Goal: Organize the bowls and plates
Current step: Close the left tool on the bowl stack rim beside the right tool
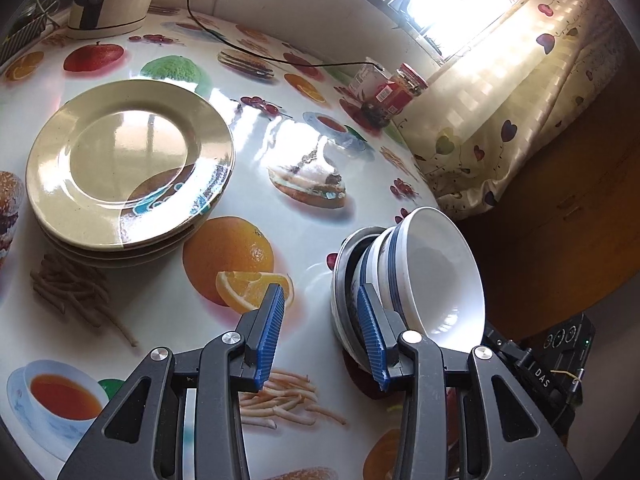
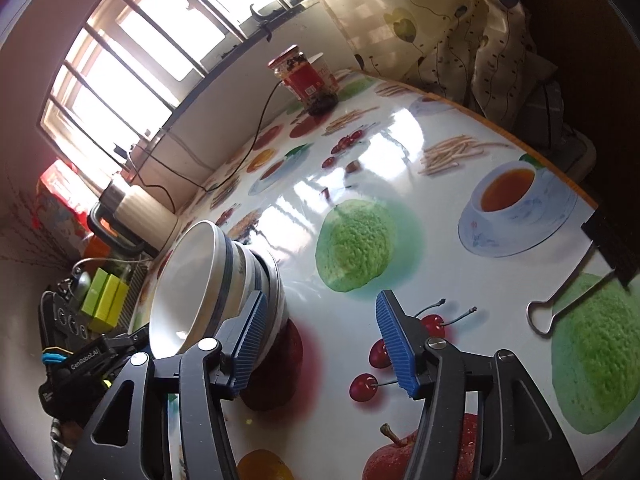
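Two sets of blue-ribbed tongs hang over the glossy fruit-printed tablecloth (image 1: 168,312), both spread wide and pinching nothing: the left gripper (image 1: 322,336) and the right gripper (image 2: 320,344). Between them stands a nested stack of white bowls with dark blue bands (image 1: 404,280), the topmost bowl white inside and holding nothing; the left gripper's right finger and the right gripper's left finger (image 2: 250,344) each sit just beside its wall, though I cannot tell whether they touch it. Farther along the table, a stack of shiny beige ceramic plates (image 1: 128,164) rests flat, well apart from the bowls. "DAS" and "GenRobot.AI" show on the gripper bodies. Near the window stands a red-labelled glass jar of dark contents (image 2: 306,80), print unreadable.
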`<state>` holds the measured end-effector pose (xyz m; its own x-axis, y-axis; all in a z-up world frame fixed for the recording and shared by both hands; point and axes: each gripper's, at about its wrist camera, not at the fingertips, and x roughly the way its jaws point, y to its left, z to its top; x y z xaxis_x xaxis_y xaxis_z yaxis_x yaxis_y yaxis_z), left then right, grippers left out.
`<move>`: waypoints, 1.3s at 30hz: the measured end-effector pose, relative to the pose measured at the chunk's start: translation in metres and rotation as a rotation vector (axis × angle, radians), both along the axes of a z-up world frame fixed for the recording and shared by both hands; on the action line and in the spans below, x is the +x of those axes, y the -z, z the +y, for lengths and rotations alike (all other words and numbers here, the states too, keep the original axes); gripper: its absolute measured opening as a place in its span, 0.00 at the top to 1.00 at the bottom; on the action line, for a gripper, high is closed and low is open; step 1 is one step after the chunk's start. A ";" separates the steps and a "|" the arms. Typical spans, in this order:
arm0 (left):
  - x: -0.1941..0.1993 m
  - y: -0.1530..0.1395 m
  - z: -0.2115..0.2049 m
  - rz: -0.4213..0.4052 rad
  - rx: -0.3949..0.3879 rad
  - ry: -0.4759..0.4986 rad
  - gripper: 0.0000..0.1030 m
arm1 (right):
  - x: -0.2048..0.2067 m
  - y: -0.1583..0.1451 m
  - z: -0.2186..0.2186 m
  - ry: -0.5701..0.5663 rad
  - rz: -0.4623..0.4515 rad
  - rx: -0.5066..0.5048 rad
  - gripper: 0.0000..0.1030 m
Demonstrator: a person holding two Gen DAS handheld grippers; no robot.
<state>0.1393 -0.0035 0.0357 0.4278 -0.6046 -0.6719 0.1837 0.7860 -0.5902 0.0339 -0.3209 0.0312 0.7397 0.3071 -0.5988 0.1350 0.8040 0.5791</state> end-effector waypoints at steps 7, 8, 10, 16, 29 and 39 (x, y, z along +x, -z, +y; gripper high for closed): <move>0.005 0.011 0.002 0.043 -0.060 0.015 0.62 | 0.006 0.012 0.004 -0.039 -0.007 0.079 0.44; 0.006 0.012 0.002 0.049 -0.072 0.014 0.62 | 0.007 0.012 0.005 -0.049 -0.010 0.087 0.44; 0.008 0.014 0.004 0.059 -0.092 0.014 0.62 | 0.009 0.014 0.005 -0.049 -0.014 0.103 0.44; 0.014 0.026 0.006 0.111 -0.146 0.015 0.62 | 0.012 0.026 -0.002 -0.055 -0.003 0.183 0.46; 0.020 0.031 0.007 0.134 -0.198 0.021 0.68 | 0.013 0.035 -0.006 -0.074 -0.026 0.307 0.65; 0.019 0.034 0.007 0.135 -0.249 0.026 0.79 | 0.011 0.047 -0.010 -0.073 -0.020 0.447 0.80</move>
